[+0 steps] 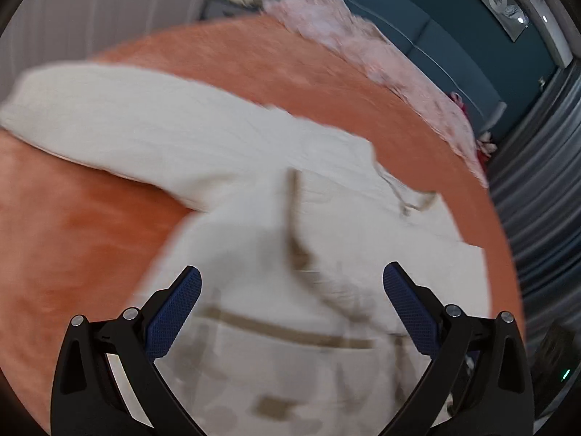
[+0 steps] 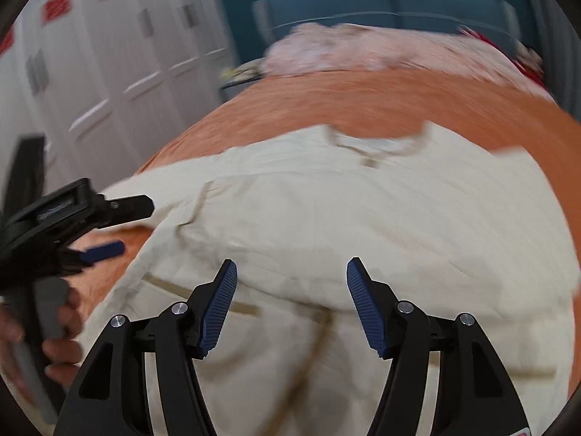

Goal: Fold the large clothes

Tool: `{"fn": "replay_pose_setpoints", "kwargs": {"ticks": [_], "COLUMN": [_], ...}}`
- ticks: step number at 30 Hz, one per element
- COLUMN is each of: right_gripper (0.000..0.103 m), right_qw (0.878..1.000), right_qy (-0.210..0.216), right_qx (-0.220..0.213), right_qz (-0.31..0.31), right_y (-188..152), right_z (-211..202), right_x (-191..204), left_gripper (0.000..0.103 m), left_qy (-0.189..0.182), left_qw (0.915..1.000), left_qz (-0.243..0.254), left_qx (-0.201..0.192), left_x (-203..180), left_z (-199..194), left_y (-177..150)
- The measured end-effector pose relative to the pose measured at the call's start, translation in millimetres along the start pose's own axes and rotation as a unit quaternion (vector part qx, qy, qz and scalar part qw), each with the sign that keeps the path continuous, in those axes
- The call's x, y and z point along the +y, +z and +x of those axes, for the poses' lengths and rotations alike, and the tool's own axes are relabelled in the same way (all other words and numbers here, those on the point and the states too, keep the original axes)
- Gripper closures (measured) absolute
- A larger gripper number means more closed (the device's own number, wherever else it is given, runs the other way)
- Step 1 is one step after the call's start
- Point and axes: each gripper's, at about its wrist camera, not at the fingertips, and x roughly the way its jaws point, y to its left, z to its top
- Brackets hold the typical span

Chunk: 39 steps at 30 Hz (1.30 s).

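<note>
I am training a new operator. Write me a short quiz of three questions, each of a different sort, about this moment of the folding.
1. True or false: the left claw is shut on the cream garment.
2. Multiple choice: the cream garment lies on (A) a bare wooden floor, (B) an orange blanket, (C) a glass table.
3. Fill in: in the right wrist view, the fingers of the right claw stand ___ with nothing between them.

Key
1. False: both its fingers are spread wide above the cloth.
2. B.
3. open (apart).
</note>
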Motion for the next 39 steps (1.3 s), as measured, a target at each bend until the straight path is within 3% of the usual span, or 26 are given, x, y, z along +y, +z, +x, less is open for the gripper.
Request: {"fn": "replay_pose_setpoints", "kwargs": {"ticks": [3, 7, 8, 9, 10, 12, 14, 15, 18, 19, 22, 24, 28, 33, 35, 39], "right_gripper": [0.041, 0.041, 0.041, 0.041, 0.041, 0.043, 0.047, 0.058, 0.090, 0.092, 0.092, 0.093, 0.094, 0.090, 0.086, 0.080], "right_qw": [0.997, 0.986, 0.981, 0.975, 0.970, 0.963, 0.955, 0.952, 0.946, 0.948, 0.965, 0.972, 0.969, 0.967, 0.965, 0.962], "right_qy": [-0.039, -0.095, -0.098, -0.098, -0.104, -0.106, -0.104, -0.102, -0.082, -0.077, -0.093, -0.119, -0.154, -0.189, -0.205, -0.236], "right_qx": [-0.013, -0.020, -0.024, -0.025, -0.023, -0.023, -0.025, -0.025, -0.026, -0.032, -0.068, -0.061, 0.001, 0.011, 0.007, -0.052], "right_qz": [0.061, 0.133, 0.166, 0.196, 0.220, 0.249, 0.276, 0.288, 0.313, 0.307, 0.234, 0.195, 0.193, 0.170, 0.163, 0.128], "right_y": [-7, -15, -17, -18, -18, -21, -22, -22, -16, -12, 6, 8, -11, -18, -18, -11], "right_z": [-27, -48, -52, -54, -53, -50, -44, -40, -28, -28, -41, -36, -2, 3, -4, -43], "right_x": [-48, -112, -131, -149, -164, -183, -200, -205, -210, -206, -175, -160, -171, -164, -158, -116], "left_gripper": [0.005, 0.007, 0.016, 0.036, 0.045, 0.076, 0.092, 0.095, 0.097, 0.097, 0.097, 0.097, 0.097, 0.094, 0.094, 0.092], "left_qy": [-0.002, 0.004, 0.006, 0.014, 0.019, 0.032, 0.034, 0.031, 0.041, 0.043, 0.060, 0.086, 0.112, 0.146, 0.150, 0.148], "left_qw": [0.9990, 0.9979, 0.9978, 0.9975, 0.9973, 0.9970, 0.9976, 0.9981, 0.9989, 0.9989, 0.9968, 0.9938, 0.9914, 0.9816, 0.9796, 0.9789], "left_qz": [-0.023, -0.031, -0.031, -0.030, -0.027, -0.021, -0.016, -0.010, 0.015, 0.021, 0.044, 0.063, 0.068, 0.119, 0.125, 0.127], "left_qx": [0.039, 0.057, 0.058, 0.062, 0.066, 0.067, 0.059, 0.053, 0.016, 0.004, -0.031, -0.030, 0.008, -0.030, -0.046, -0.061], "left_x": [-12, -23, -23, -25, -27, -28, -26, -24, -27, -27, -27, -22, -3, -8, -8, -8], "left_z": [35, 61, 63, 66, 69, 70, 68, 64, 45, 38, 22, 27, 55, 63, 63, 60], "left_y": [1, 3, 2, 3, 4, 5, 10, 13, 21, 24, 28, 23, -2, -25, -32, -37]}}
